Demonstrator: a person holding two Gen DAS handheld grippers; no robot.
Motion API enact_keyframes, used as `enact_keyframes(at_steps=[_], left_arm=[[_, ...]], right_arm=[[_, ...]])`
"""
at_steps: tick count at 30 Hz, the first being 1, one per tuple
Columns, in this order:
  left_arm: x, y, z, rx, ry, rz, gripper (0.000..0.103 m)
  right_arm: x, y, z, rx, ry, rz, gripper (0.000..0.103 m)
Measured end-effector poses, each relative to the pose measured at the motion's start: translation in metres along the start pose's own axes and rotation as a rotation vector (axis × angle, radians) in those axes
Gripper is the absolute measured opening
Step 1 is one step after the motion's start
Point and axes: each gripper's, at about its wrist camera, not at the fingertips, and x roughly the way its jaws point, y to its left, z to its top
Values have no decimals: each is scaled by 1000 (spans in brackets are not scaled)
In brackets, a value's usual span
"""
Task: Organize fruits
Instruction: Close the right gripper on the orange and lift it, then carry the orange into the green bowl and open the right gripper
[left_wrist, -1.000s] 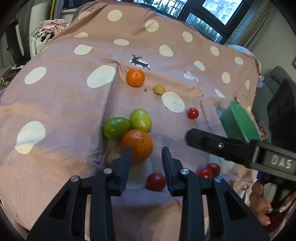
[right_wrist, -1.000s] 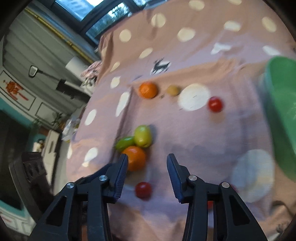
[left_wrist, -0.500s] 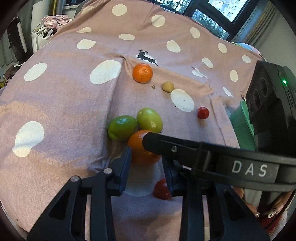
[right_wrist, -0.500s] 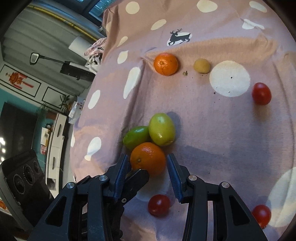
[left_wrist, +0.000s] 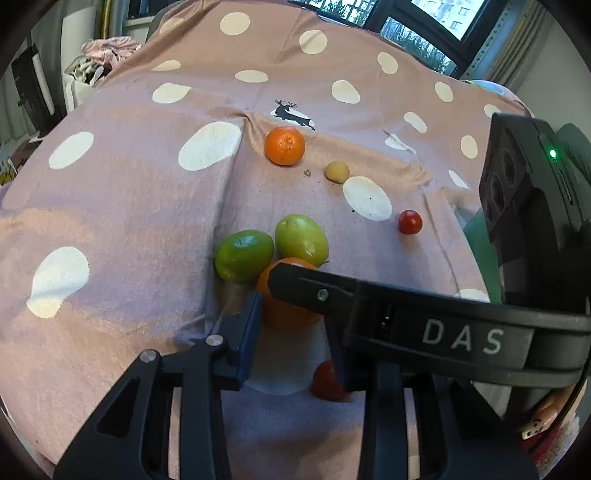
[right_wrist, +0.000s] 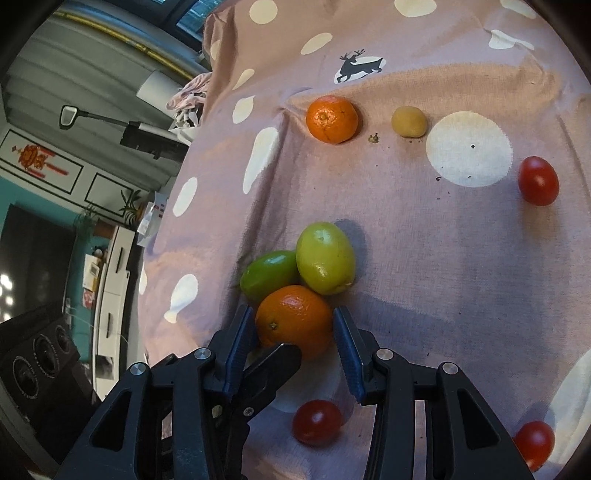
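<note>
Orange, and nearest to you of the fruit on the dotted pink cloth, the big citrus lies against two green fruits, so your right gripper comes in from the open near side, its jaws spread to either side with nothing held yet. Your left gripper is also open and empty just short of it. From the left camera the right tool's black finger covers the orange's top and part of a cherry tomato, so you cannot tell whether the pads touch.
</note>
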Motion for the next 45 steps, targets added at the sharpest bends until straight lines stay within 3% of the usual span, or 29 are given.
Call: enact_keyframes(at_steps=[4, 8, 20, 35, 45], left_arm=[[-5, -5, -2, 10, -11, -4, 33], [-24, -21, -1, 58, -75, -2, 33], [-74, -103, 9, 242, -246, -110, 33], [-54, -205, 15, 413, -233, -270, 32], [-25, -245, 11, 463, -166, -352, 32]], right_arm=[[-4, 3, -3, -9, -19, -15, 45], [-22, 10, -6, -25, -64, -16, 45], [-130, 18, -19, -99, -361, -76, 45], [-220, -46, -36, 11, -570, -202, 45], [-244, -90, -46, 127, -603, -272, 45]])
